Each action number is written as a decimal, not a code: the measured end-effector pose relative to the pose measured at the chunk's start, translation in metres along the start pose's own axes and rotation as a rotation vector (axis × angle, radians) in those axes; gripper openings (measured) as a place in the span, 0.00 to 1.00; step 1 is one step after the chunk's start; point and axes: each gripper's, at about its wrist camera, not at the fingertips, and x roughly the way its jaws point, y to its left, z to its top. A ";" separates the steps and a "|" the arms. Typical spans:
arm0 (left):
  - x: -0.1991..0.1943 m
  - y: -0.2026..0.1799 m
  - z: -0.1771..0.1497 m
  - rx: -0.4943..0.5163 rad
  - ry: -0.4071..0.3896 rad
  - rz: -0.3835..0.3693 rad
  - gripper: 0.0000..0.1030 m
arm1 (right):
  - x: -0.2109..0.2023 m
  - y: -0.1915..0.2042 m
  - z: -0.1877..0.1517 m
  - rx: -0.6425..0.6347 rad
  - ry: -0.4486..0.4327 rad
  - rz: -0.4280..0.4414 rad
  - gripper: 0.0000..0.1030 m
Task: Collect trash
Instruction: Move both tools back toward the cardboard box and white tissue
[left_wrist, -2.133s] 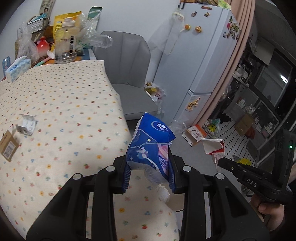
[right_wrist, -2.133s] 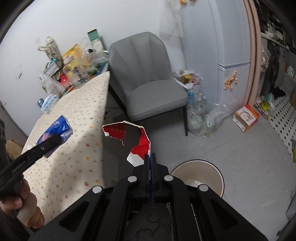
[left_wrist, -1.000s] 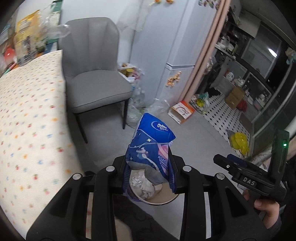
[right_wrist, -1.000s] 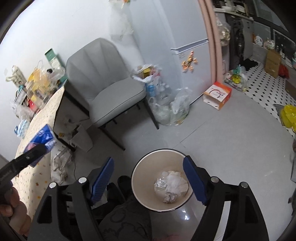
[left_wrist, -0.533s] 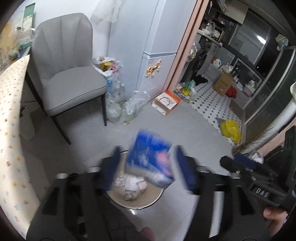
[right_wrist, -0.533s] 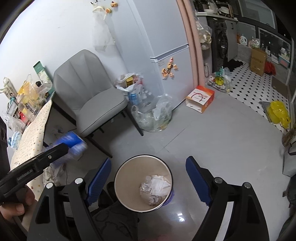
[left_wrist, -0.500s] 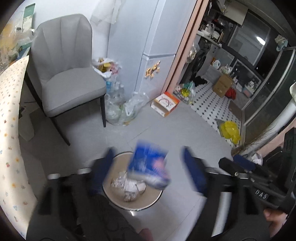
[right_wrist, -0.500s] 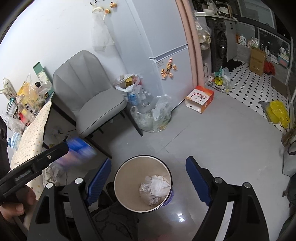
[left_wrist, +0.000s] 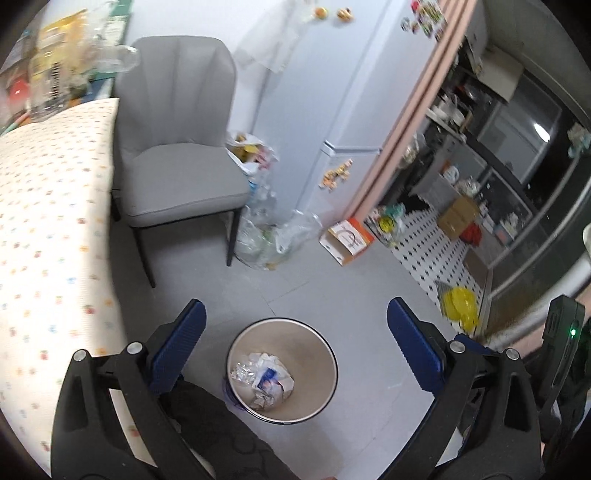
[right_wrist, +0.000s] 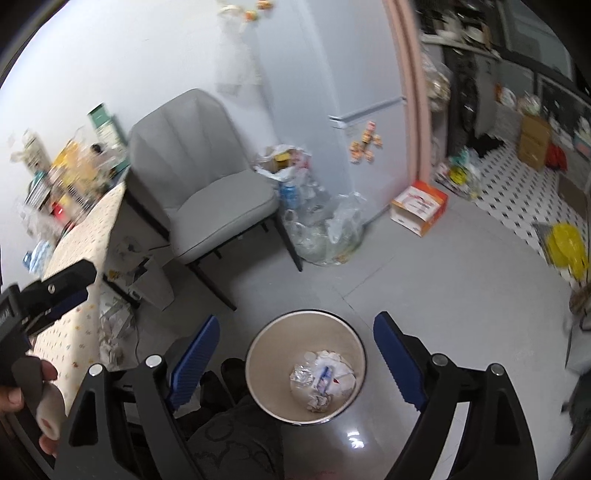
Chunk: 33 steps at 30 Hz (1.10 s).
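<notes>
Trash lies in the bin directly below both grippers, left gripper and right gripper spread wide, jaws just opened, nothing between them.

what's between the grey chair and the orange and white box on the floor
Clear plastic bags stuffed with empty bottles sit on the floor between the grey chair and the orange and white box, against the fridge; both wrist views show it.

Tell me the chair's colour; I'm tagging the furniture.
Plain light grey chair with dark legs, clearest in the left wrist view.
</notes>
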 end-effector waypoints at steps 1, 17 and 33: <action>-0.004 0.004 0.001 -0.006 -0.010 0.007 0.95 | 0.000 0.010 -0.001 -0.022 -0.001 0.006 0.83; -0.103 0.097 0.001 -0.109 -0.179 0.108 0.95 | -0.020 0.149 0.000 -0.236 -0.020 0.107 0.90; -0.187 0.201 -0.047 -0.196 -0.248 0.252 0.95 | -0.021 0.274 -0.027 -0.382 -0.001 0.179 0.93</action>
